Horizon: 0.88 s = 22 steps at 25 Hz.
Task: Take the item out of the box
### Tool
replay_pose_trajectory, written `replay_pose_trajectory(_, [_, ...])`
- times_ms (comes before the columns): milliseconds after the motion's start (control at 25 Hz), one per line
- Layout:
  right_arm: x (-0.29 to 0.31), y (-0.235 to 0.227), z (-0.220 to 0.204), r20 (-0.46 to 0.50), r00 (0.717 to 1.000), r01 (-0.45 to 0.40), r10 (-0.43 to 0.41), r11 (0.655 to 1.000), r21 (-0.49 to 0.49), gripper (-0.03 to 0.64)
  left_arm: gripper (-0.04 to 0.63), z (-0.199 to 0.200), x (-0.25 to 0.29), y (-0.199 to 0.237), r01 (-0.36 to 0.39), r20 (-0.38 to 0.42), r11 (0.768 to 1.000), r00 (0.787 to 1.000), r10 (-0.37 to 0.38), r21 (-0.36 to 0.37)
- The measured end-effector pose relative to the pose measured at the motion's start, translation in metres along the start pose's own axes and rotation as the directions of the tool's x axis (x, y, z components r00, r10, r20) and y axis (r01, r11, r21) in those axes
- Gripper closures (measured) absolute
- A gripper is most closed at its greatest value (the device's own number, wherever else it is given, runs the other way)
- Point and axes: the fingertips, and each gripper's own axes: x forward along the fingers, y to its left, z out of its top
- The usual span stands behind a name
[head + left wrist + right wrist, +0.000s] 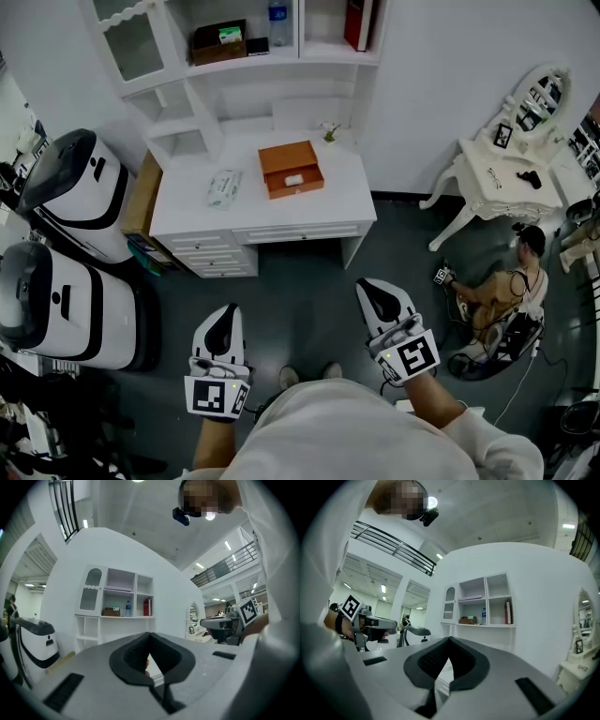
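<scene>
An open orange box (291,168) sits on a white tabletop (349,199), well ahead of the person, with a small white item (293,179) inside. The left gripper (223,323) and right gripper (379,296) are held near the body, fingers closed on nothing. Best to step close, open the fingers above the item, and descend straight.

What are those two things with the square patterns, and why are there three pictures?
They are hand-held grabbers: the left gripper and the right gripper, one in each of a person's hands. The downward picture comes from a camera on the person's head. The other two come from little cameras riding on each gripper, looking along its jaws. Both are shut and hold nothing. On the white desk ahead lie an open brown box with a small white item inside, and a pale packet beside it.
</scene>
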Motion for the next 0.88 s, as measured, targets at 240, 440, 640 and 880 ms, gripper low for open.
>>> replay_pose_trajectory(240, [-0.004,-0.007,0.004,0.046,0.999,-0.027,0.023,0.996,0.088,0.437,0.591,-0.001,0.002,-0.003,-0.004,-0.004,1.0,1.0,0.004,-0.004])
replay_pose_trajectory(440, [-0.008,-0.021,0.009,0.075,0.997,0.006,-0.014,0.995,0.1,0.196,0.591,-0.002,0.004,-0.005,-0.01,-0.005,1.0,1.0,0.01,-0.006])
replay_pose_trajectory(640, [-0.01,-0.028,0.006,0.07,0.997,0.01,-0.016,0.995,0.095,0.193,0.591,-0.003,0.007,-0.008,-0.02,-0.009,1.0,1.0,0.02,-0.006])
replay_pose_trajectory(880, [-0.018,-0.037,0.0,0.065,0.998,-0.013,0.008,0.997,0.078,0.195,0.591,-0.002,0.012,-0.019,-0.047,-0.012,0.999,0.999,0.047,0.004])
